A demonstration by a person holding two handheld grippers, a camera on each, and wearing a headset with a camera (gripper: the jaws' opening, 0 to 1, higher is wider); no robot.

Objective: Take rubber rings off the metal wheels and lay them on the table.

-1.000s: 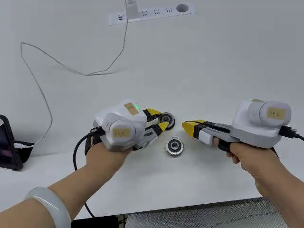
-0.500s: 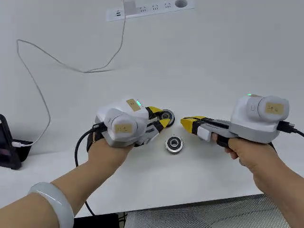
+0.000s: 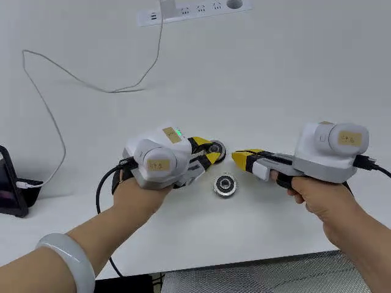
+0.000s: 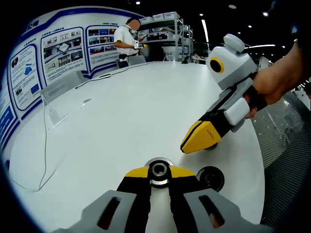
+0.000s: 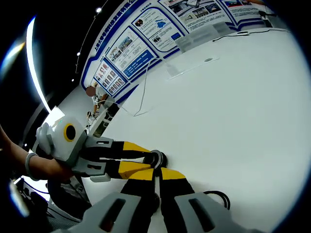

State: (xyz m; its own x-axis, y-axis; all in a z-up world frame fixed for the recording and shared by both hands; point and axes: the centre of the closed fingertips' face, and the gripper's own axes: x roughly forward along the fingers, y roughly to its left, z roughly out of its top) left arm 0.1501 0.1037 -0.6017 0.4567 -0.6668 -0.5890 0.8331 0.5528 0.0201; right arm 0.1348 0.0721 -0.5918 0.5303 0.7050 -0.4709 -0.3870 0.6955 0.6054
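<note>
Left gripper [image 3: 206, 152] pinches a metal wheel [image 4: 159, 171] between its fingers to steady it, with the right gripper [image 4: 199, 138], fingers pressed together, just beside it, poised for stripping.

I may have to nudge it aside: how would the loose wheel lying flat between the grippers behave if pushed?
The loose metal wheel lies flat on the smooth white table, so a push would probably slide it, not roll it. It looks like solid metal, so likely rigid and heavy for its size. Its dark outer band, if rubber, might drag.
</note>
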